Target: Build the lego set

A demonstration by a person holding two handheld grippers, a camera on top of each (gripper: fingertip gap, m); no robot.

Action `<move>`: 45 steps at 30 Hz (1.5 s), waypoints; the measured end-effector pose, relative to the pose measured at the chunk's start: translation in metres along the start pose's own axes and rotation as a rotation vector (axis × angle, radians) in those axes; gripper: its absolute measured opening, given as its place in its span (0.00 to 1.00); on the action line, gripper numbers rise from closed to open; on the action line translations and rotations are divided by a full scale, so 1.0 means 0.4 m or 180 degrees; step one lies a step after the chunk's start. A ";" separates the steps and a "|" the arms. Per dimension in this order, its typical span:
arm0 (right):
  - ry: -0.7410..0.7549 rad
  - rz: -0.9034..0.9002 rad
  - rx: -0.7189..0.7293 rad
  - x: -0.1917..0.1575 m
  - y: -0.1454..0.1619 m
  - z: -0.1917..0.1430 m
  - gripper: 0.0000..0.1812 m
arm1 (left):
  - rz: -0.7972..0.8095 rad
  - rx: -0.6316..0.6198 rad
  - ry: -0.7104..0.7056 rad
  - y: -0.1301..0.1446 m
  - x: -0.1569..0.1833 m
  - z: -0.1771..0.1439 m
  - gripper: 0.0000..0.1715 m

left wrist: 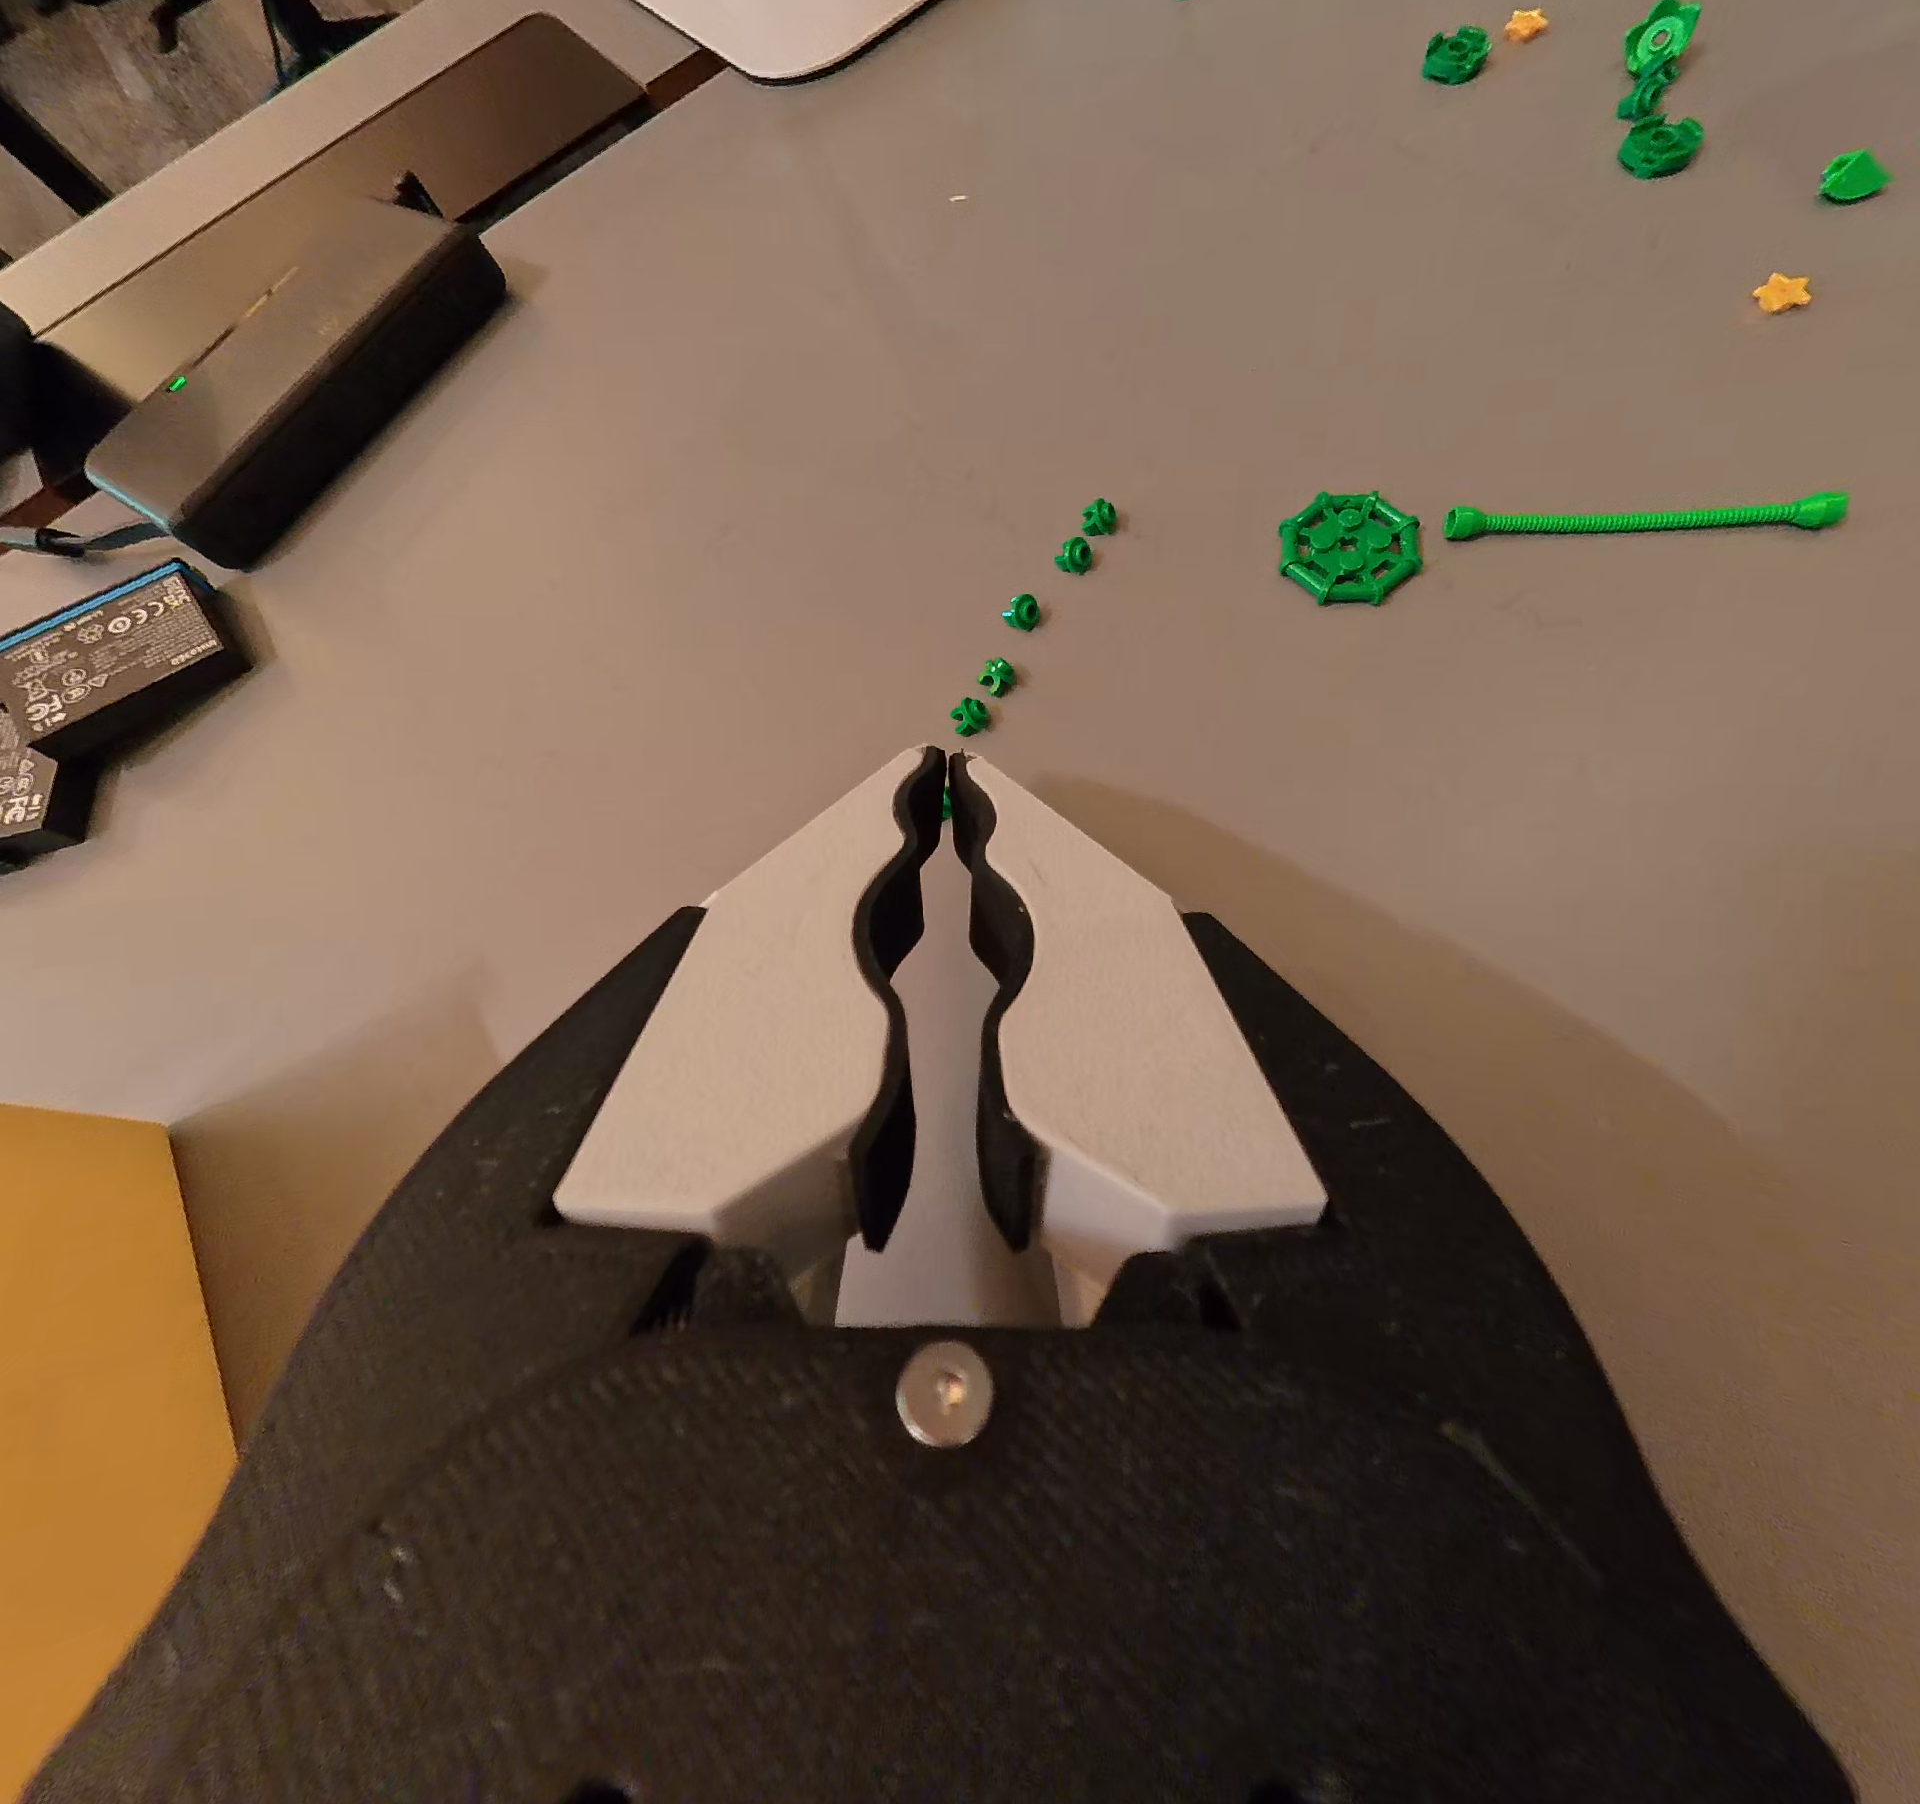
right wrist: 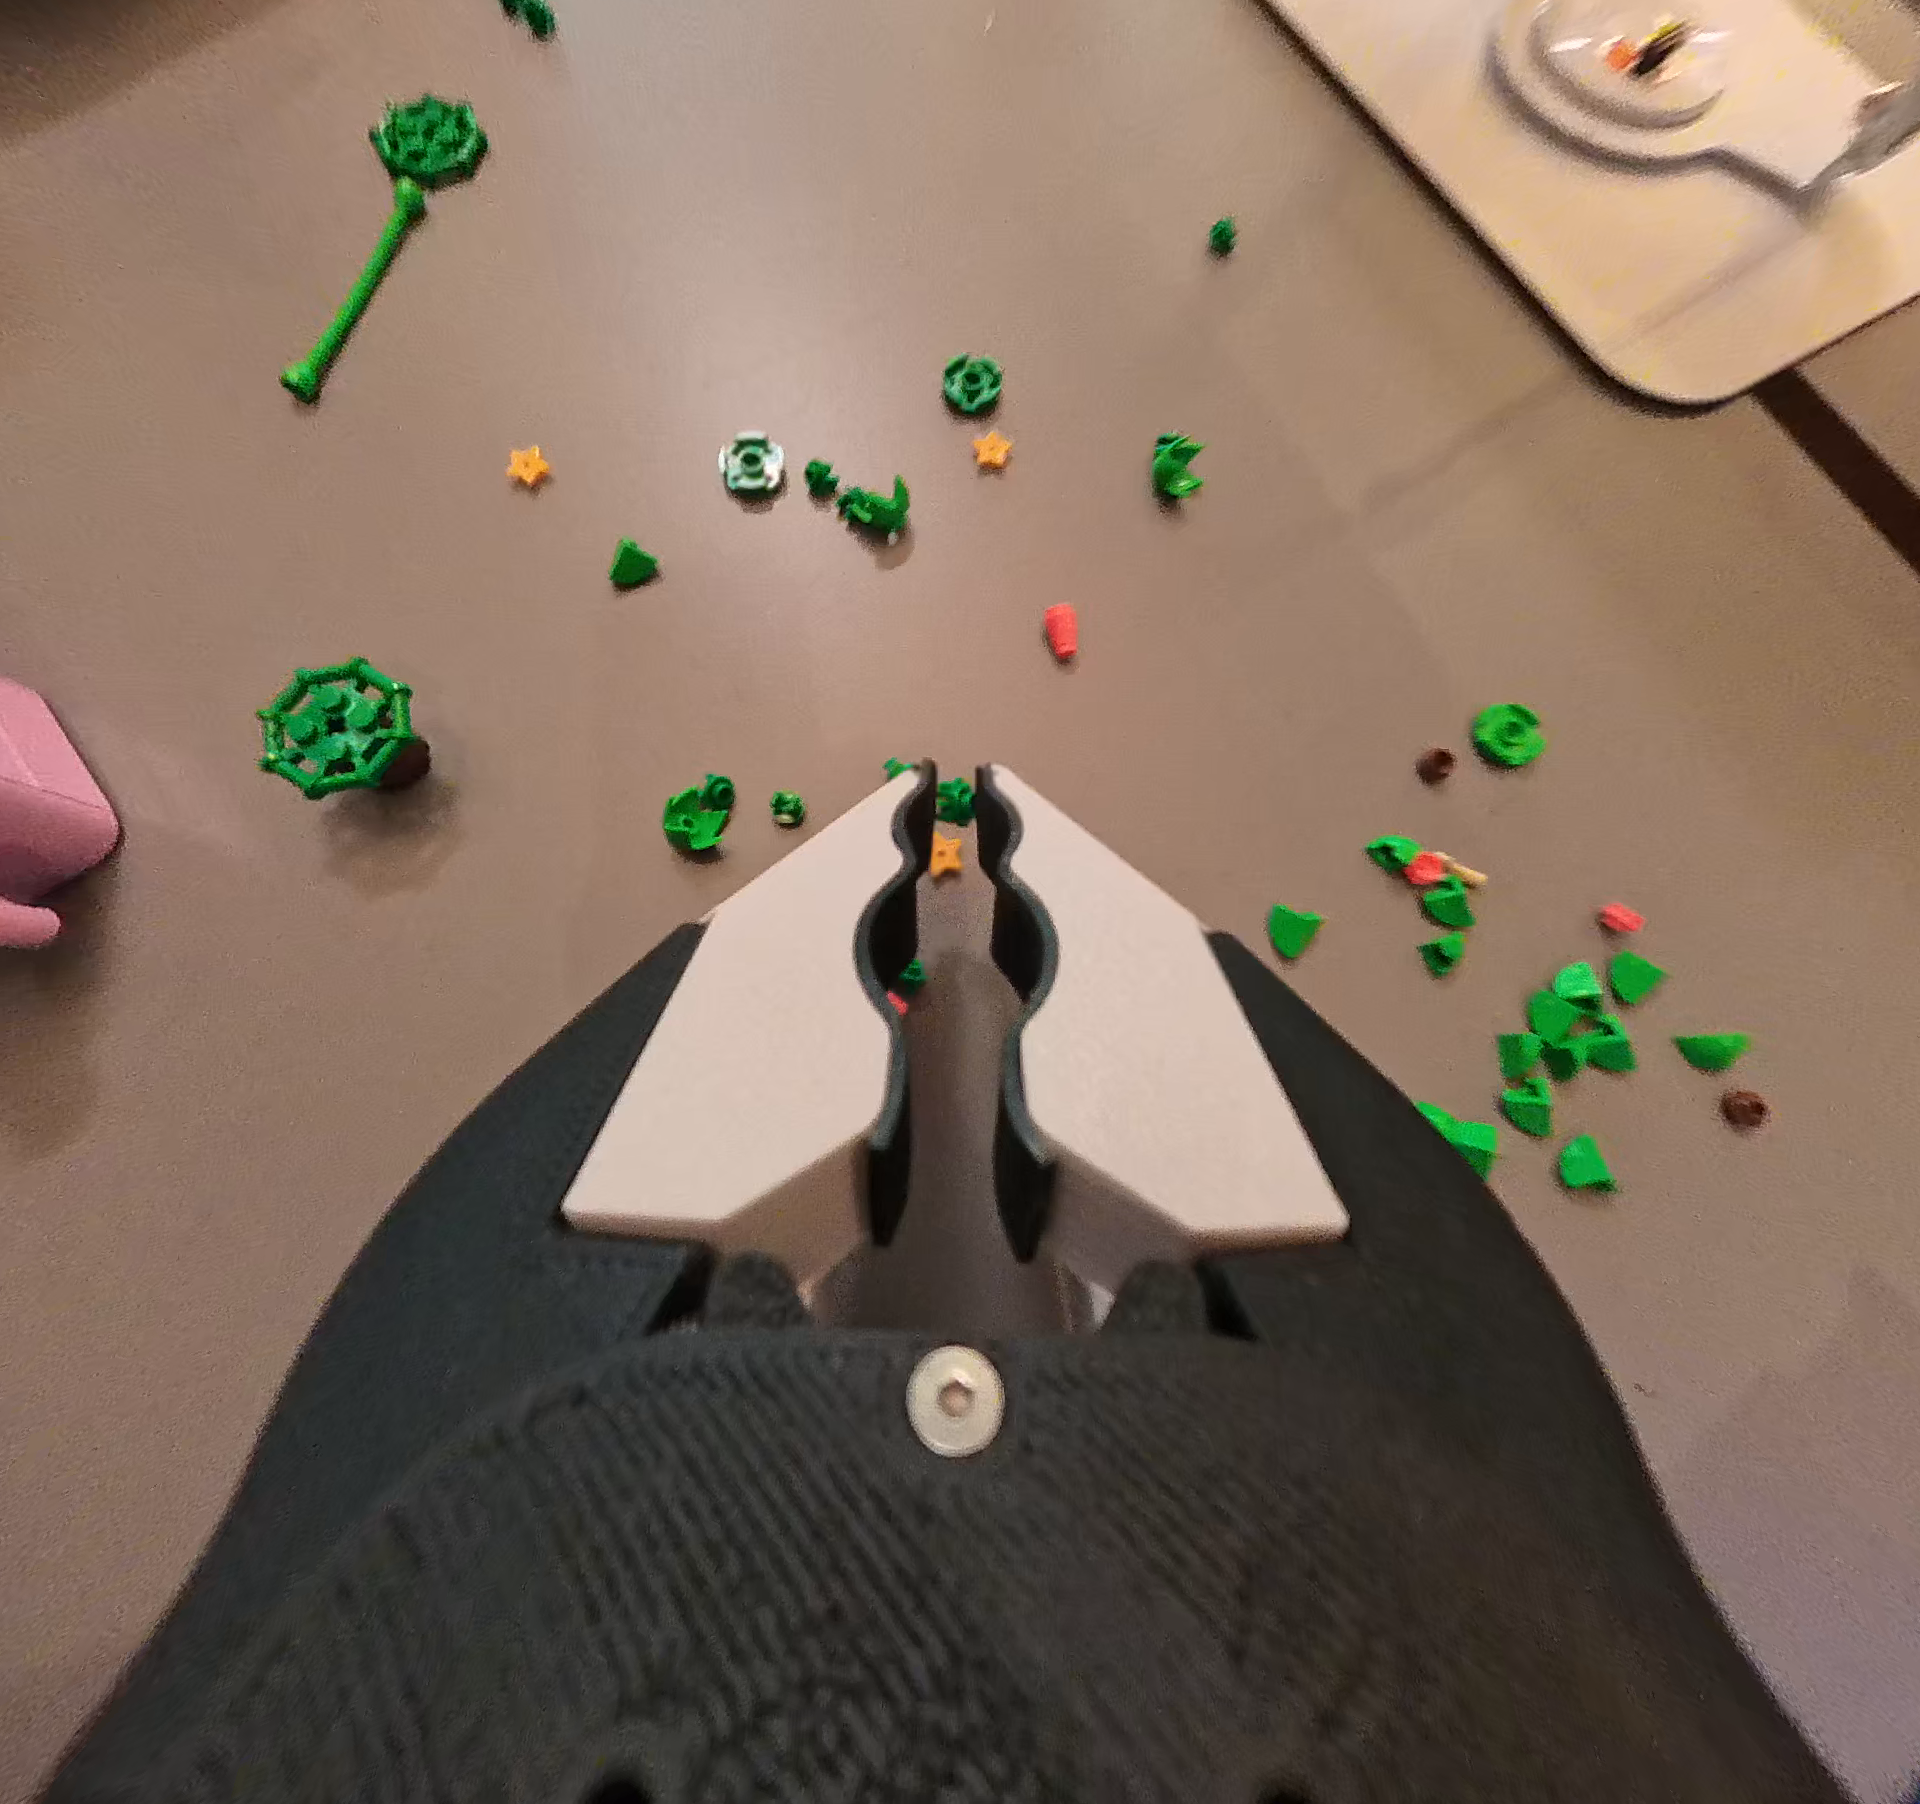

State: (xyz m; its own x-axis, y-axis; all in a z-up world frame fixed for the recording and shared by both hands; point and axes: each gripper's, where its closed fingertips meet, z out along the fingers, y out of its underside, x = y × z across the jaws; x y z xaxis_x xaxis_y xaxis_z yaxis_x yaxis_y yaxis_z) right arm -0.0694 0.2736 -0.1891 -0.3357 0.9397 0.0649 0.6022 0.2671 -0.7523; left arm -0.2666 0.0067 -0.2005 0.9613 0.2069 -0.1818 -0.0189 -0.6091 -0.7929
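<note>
In the left wrist view my left gripper [left wrist: 948,759] hangs low over the grey table [left wrist: 1351,923]. Its jaws are closed, with a sliver of a small green stud [left wrist: 944,804] showing between the pads. A row of several similar green studs [left wrist: 1023,611] runs away from the tips. A green web wheel [left wrist: 1349,549] and a green flexible rod [left wrist: 1647,518] lie to the right. In the right wrist view my right gripper [right wrist: 956,780] is slightly open and empty above a green piece [right wrist: 954,801] and an orange star [right wrist: 943,855] on the table.
A second web wheel [right wrist: 335,728] lies left, and a heap of green slope pieces [right wrist: 1569,1037] right. A red cone [right wrist: 1060,630] and loose green parts lie ahead. A white stand base [right wrist: 1558,227] sits far right, a pink object [right wrist: 42,809] at the left edge. Black boxes [left wrist: 114,653] line the table's left. About 35 cm separates my left fingertips from my right. From my left tips it is roughly 10 cm to the green web wheel [left wrist: 1349,549]; from my right, 25 cm. The right camera catches it too, in the right wrist view [right wrist: 415,125]. To reach the green flexible rod [left wrist: 1647,518] in a straight line is about 15 cm for my left fingers, about 20 cm for my right. Look for it in the right wrist view [right wrist: 354,300] too.
</note>
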 end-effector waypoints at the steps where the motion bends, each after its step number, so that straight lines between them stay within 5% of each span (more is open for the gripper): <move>1: 0.0034 0.0037 0.0072 0.009 -0.008 -0.011 0.03 | 0.0001 0.0000 0.0000 0.000 0.000 0.000 0.00; 7: -0.0140 0.0173 0.0467 -0.004 -0.056 -0.028 0.03 | 0.0020 -0.0013 -0.0007 0.001 0.001 0.001 0.00; 13: -0.0703 -0.0668 0.0882 -0.177 -0.129 -0.004 0.03 | 0.0031 -0.0020 -0.0012 0.002 0.001 0.002 0.00; 19: -0.0845 -0.0843 0.0192 -0.267 -0.065 0.117 0.03 | 0.0054 -0.0041 -0.0027 0.003 0.002 0.003 0.00; 32: -0.0817 -0.0599 0.0137 -0.233 -0.052 0.113 0.11 | 0.0072 -0.0068 -0.0024 0.005 0.004 0.006 0.00; 45: -0.1045 -0.0595 0.0014 -0.266 -0.032 0.123 0.04 | 0.0083 -0.0074 -0.0024 0.006 0.004 0.007 0.00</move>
State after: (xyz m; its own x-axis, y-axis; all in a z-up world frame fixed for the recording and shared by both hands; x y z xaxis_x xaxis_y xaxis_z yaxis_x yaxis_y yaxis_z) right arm -0.0770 0.1597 -0.2185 -0.6542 0.7562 -0.0117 0.5057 0.4259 -0.7503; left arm -0.2660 0.0078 -0.2043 0.9585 0.1964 -0.2067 -0.0375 -0.6319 -0.7741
